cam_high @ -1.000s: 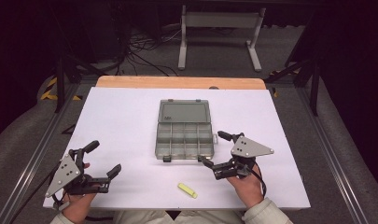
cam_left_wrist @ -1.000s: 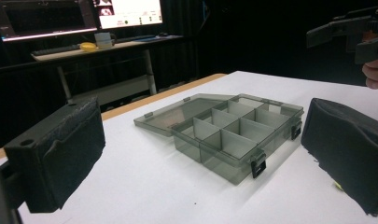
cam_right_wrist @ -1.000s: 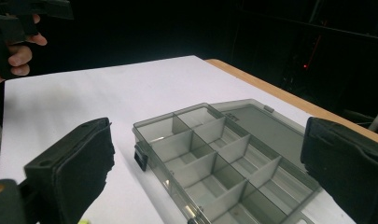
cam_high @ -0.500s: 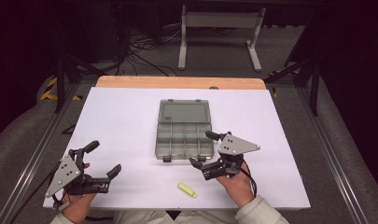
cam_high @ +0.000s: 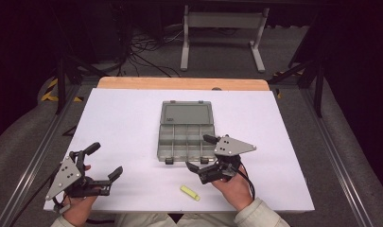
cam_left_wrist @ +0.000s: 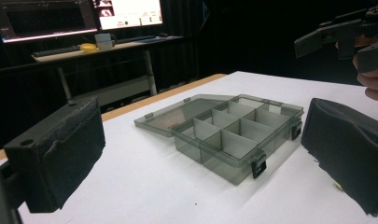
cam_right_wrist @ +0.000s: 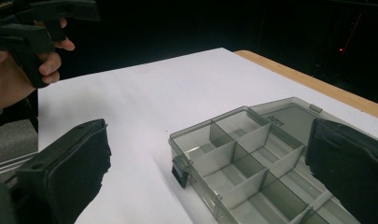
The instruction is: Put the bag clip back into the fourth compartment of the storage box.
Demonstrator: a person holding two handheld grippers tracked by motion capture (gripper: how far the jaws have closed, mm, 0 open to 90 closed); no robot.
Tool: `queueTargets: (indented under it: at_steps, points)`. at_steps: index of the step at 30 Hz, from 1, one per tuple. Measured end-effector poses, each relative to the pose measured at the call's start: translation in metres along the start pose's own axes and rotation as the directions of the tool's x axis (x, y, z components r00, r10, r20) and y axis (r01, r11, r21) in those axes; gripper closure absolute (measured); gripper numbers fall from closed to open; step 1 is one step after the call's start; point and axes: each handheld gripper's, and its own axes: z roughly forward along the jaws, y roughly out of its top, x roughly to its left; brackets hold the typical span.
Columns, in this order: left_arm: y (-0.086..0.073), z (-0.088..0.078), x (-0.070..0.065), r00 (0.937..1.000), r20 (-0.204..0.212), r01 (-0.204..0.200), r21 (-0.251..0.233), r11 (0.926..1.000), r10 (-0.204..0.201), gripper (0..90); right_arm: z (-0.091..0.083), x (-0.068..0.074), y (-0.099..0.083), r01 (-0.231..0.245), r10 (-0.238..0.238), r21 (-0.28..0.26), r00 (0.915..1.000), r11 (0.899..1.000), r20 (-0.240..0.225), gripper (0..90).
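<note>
A grey see-through compartment box [cam_high: 187, 140] lies in the middle of the white table, its lid [cam_high: 186, 113] folded back flat. A small yellow piece [cam_high: 190, 193] lies near the front edge, below the box. My right gripper [cam_high: 199, 152] is open at the box's front right corner, over the table just in front of it. My left gripper [cam_high: 106, 160] is open at the front left, well apart from the box. The left gripper view has the box [cam_left_wrist: 233, 135] between its open jaws and the other gripper [cam_left_wrist: 345, 35] top right. The right gripper view looks over the box's [cam_right_wrist: 252, 168] compartments.
The white sheet [cam_high: 127, 123] covers the table, with a wooden edge [cam_high: 179, 83] at the back. A metal stand [cam_high: 222, 28] and cables lie on the floor beyond. The left gripper view has a desk with monitors [cam_left_wrist: 126, 11] and a mug [cam_left_wrist: 104, 41] far off.
My right gripper has moved left, towards the box's front right corner. The left gripper, the box and the yellow piece have stayed put.
</note>
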Motion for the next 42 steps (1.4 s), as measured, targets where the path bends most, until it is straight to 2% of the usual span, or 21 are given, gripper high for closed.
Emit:
queueTargets:
  at_steps: [6,9,11,12,13,14,19,20,21,23,27,29,30,34,35,36,42]
  points:
    - [0.000,0.000,0.000,1.0000,0.000,0.000,0.002,1.0000,0.000,0.1,0.000,0.007,0.004,0.019,-0.019,0.088,0.9998,0.996,-0.003,10.7]
    - [0.000,0.000,0.000,1.0000,-0.002,0.000,0.000,1.0000,0.000,0.1,0.003,0.011,0.005,0.040,-0.042,0.170,0.9991,0.985,0.007,15.6]
    - [0.000,0.000,0.000,1.0000,-0.003,0.000,-0.001,1.0000,0.000,0.1,0.003,0.012,0.005,0.039,-0.042,0.184,0.9991,0.982,0.010,17.0]
    - [0.000,0.000,0.000,1.0000,-0.003,0.000,-0.001,1.0000,0.000,0.1,0.004,0.012,0.005,0.019,-0.022,0.227,0.9997,0.974,0.011,18.2]
    - [0.000,0.000,0.000,1.0000,-0.004,0.000,0.001,1.0000,0.000,0.1,0.004,0.012,0.005,0.019,-0.022,0.227,0.9997,0.974,0.011,18.2]
    - [0.000,0.000,0.000,1.0000,-0.003,0.000,0.000,1.0000,0.000,0.1,0.005,0.011,0.006,-0.003,0.001,0.263,1.0000,0.965,0.008,19.1]
    - [0.000,0.000,0.000,1.0000,-0.005,0.000,0.001,1.0000,0.000,0.1,0.008,0.012,0.007,-0.042,0.044,0.339,0.9990,0.940,0.000,20.6]
    - [0.000,0.000,0.000,1.0000,-0.005,0.000,0.001,1.0000,0.000,0.1,0.008,0.012,0.007,-0.042,0.044,0.339,0.9990,0.940,0.000,20.6]
    - [0.000,0.000,0.000,1.0000,-0.005,0.000,0.001,1.0000,0.000,0.1,0.008,0.013,0.007,-0.043,0.047,0.355,0.9989,0.934,-0.002,21.0]
    - [0.000,0.000,-0.001,1.0000,-0.005,0.000,0.001,1.0000,0.000,0.1,0.011,0.015,0.008,-0.047,0.054,0.400,0.9985,0.915,-0.006,21.8]
    - [0.000,0.000,0.000,1.0000,-0.005,-0.002,0.001,1.0000,0.002,0.1,0.016,0.020,0.008,-0.029,0.039,0.471,0.9992,0.882,-0.012,22.5]
    - [0.000,0.000,0.000,1.0000,-0.005,-0.002,0.001,1.0000,0.002,0.1,0.020,0.021,0.007,-0.018,0.029,0.509,0.9995,0.860,-0.015,22.4]
    - [0.000,0.000,0.000,1.0000,-0.005,-0.002,0.001,1.0000,0.002,0.1,0.021,0.022,0.006,-0.014,0.027,0.520,0.9995,0.854,-0.017,22.4]
    - [0.000,0.000,0.000,1.0000,-0.005,-0.001,0.001,1.0000,0.001,0.1,0.027,0.024,0.001,-0.020,0.045,0.576,0.9986,0.817,-0.029,22.2]
    - [0.000,0.000,0.000,1.0000,-0.005,-0.001,0.002,1.0000,0.001,0.1,0.028,0.024,0.000,-0.015,0.044,0.584,0.9984,0.812,-0.036,22.1]
    - [0.000,0.000,0.000,1.0000,-0.005,-0.001,0.002,1.0000,0.001,0.1,0.028,0.024,0.000,-0.015,0.044,0.584,0.9984,0.812,-0.036,22.1]
    - [0.000,0.000,0.000,1.0000,-0.005,-0.001,0.001,1.0000,0.001,0.1,0.033,0.028,-0.002,-0.009,0.057,0.633,0.9968,0.774,-0.056,21.9]
